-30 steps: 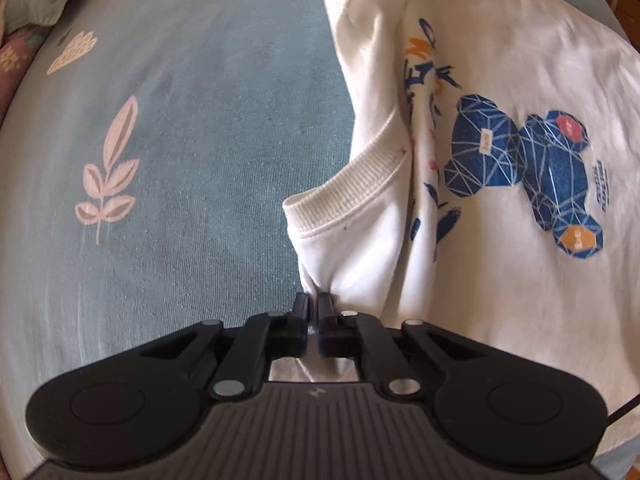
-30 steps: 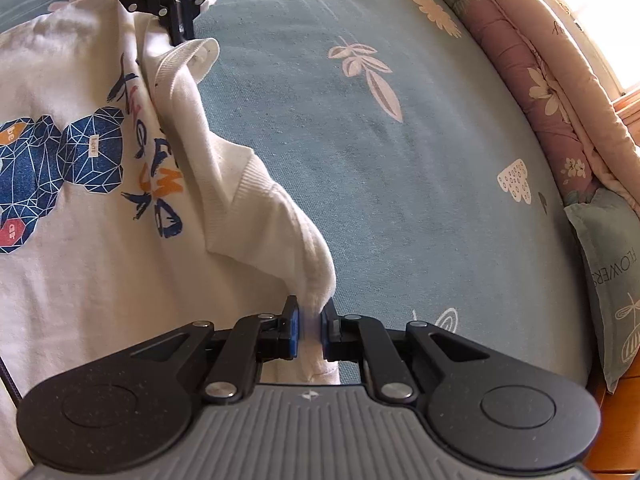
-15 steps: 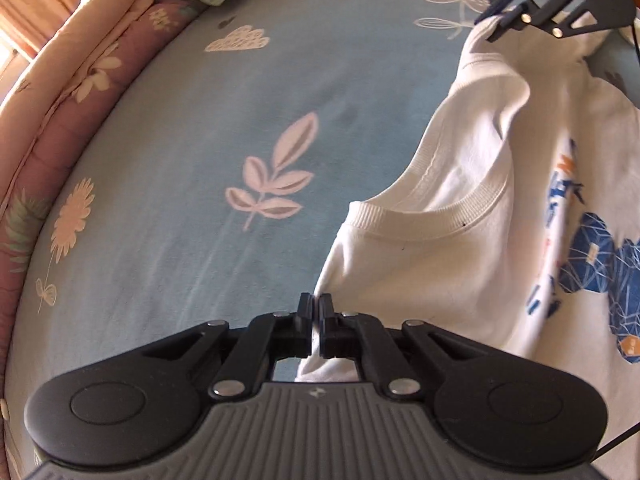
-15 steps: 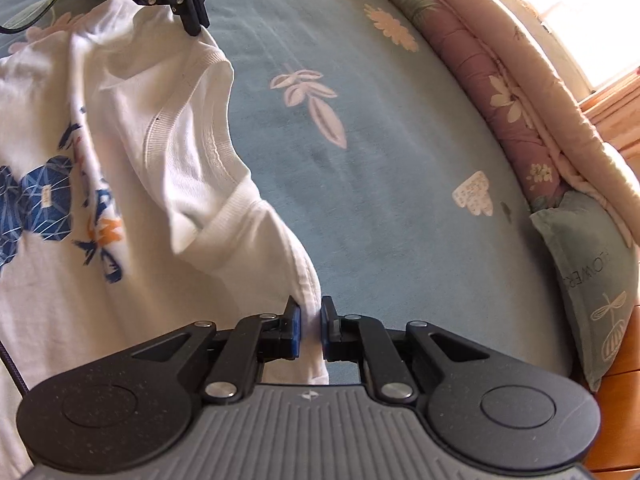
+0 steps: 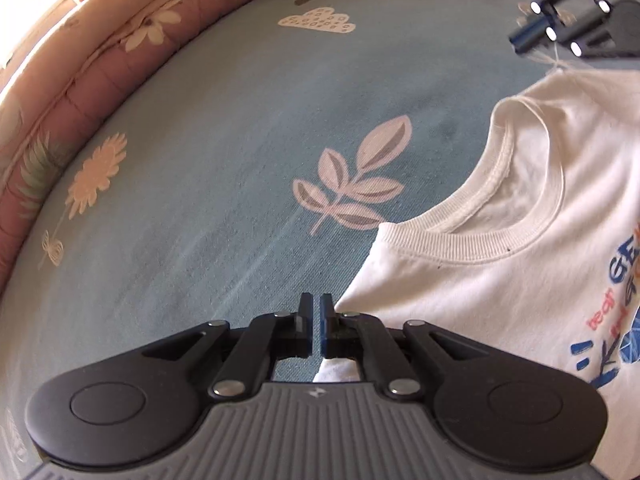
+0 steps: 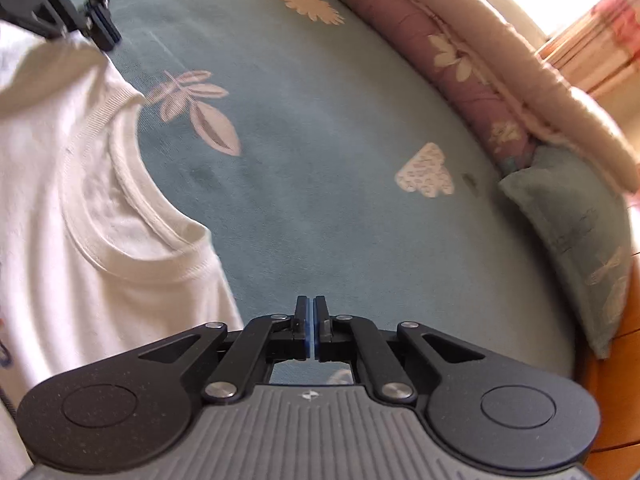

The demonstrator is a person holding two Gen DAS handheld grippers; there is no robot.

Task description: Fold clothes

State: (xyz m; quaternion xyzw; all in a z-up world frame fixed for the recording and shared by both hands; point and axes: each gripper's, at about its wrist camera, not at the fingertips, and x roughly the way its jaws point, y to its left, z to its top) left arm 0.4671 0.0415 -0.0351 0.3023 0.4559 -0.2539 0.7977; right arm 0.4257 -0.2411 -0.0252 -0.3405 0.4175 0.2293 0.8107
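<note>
Looking down past the left gripper (image 5: pixel 315 312), we see its jaws parting — a thin slit of blue sheet shows between the pads, and no cloth is caught there. The white T-shirt (image 5: pixel 500 280) lies just to the right of those fingers, its shoulder edge running under the right-hand finger, with a scrap of white visible below the linkage. The right gripper (image 6: pixel 311 314) has its blue-lined pads pressed together with nothing between them; the shirt's other shoulder sits apart to its left.

The shirt lies flat on the blue bedsheet (image 5: pixel 224 184), front side up. Its ribbed neckline (image 5: pixel 472 236) opens toward the middle of the bed, and part of a blue and red print (image 5: pixel 612 320) shows at the right edge of the left view. In the right view the fabric is blurred, but the collar curve (image 6: pixel 132 188) is plain enough.

Beyond the collar we find a pale leaf sprig printed on the sheet (image 5: pixel 352 192), then a cloud-like motif (image 5: pixel 318 22) farther off. A pink floral quilt (image 5: pixel 80 92) rims the far side of the bed — a grey-green pillow (image 6: pixel 576 240) leans against it, beside a strip of orange-brown wood at the frame's right edge.
</note>
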